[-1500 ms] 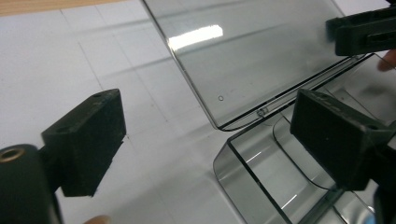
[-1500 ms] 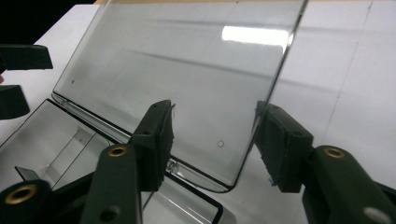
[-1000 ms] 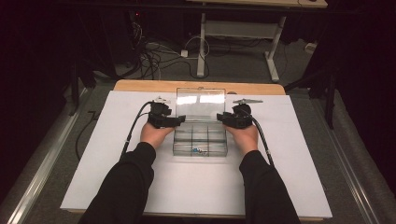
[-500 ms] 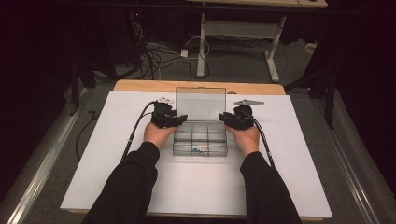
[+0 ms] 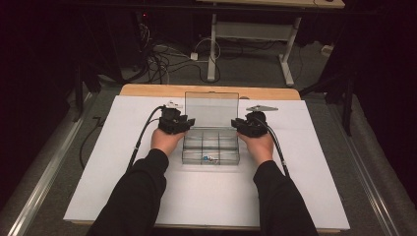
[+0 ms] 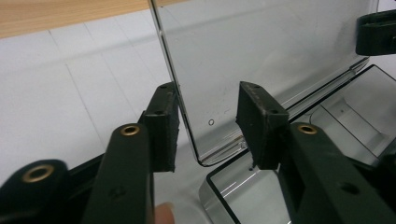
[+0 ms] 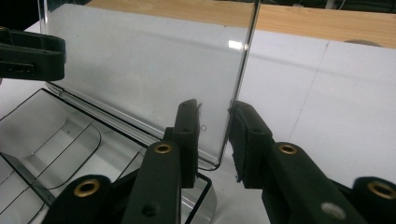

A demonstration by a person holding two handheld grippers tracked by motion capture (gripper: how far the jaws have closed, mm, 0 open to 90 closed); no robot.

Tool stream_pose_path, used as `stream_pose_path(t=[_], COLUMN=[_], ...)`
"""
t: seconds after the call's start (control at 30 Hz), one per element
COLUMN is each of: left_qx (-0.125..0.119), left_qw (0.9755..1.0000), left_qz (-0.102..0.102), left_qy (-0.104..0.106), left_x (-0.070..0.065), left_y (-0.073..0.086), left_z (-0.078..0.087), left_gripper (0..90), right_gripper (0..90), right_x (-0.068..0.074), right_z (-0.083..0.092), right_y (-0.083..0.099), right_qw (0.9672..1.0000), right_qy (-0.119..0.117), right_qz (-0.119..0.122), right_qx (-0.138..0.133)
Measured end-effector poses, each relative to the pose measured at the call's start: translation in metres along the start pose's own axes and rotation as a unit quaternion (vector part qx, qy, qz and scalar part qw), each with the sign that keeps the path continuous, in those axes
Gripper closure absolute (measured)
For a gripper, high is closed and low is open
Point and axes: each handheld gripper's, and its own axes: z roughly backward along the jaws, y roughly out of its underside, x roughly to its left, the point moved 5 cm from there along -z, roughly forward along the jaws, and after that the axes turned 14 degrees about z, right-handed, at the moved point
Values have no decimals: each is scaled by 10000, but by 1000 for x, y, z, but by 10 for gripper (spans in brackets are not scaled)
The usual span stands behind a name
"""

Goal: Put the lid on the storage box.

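— Where's the box (image 5: 211, 146)?
— Mid-tabletop (image 5: 108, 162), lid (image 5: 212, 109) upright.
— Your tongs?
— Left tongs (image 6: 208, 126) straddle the lid's edge, gapped. Right tongs (image 7: 214, 140) straddle the other edge, narrow, about touching.

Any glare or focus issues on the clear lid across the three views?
High view: dim, dark surroundings, lid reads as a grey pane. Left gripper view: lid sharp, near jaws soft, faint glints on the box rim. Right gripper view: bright glint on the lid edge, jaws slightly blurred.

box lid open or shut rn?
Open. The clear lid stands nearly upright behind the compartment box, with the left gripper and right gripper straddling its side edges.
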Motion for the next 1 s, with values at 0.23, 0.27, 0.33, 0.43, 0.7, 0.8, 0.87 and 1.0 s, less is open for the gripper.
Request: stream_pose_path(t=[0.23, 0.27, 0.33, 0.43, 0.7, 0.8, 0.87, 1.0], left_qx=[-24, -21, -68, -122, -151, -174, -202, -312], left_qw=[9999, 9999, 9998, 9998, 9995, 9992, 9992, 9990], left_qz=[-110, -136, -158, -155, -287, -356, -357, -316], left_qy=[-22, -34, -34, -1, 4, -1, 16, 75], left_x=[0, 0, -1, -2, -5, -7, -7, -7], left_y=[0, 0, 1, 3, 5, 7, 9, 11], left_z=[4, 5, 7, 9, 14, 17, 18, 22], left_gripper=[645, 650, 656, 663, 664, 664, 664, 664], right_gripper=[765, 766, 766, 766, 754, 747, 746, 745], right_x=[2, 2, 3, 4, 9, 10, 12, 12], right_z=[3, 3, 4, 5, 11, 13, 14, 17], right_y=[1, 1, 1, 1, 1, 1, 2, 3], right_qw=[9999, 9999, 9998, 9997, 9991, 9988, 9985, 9984], right_qy=[78, 89, 124, 139, 197, 223, 262, 242], right_qz=[107, 136, 168, 202, 358, 431, 466, 486], right_qx=[-48, -46, -55, -95, -104, -110, -122, -150])
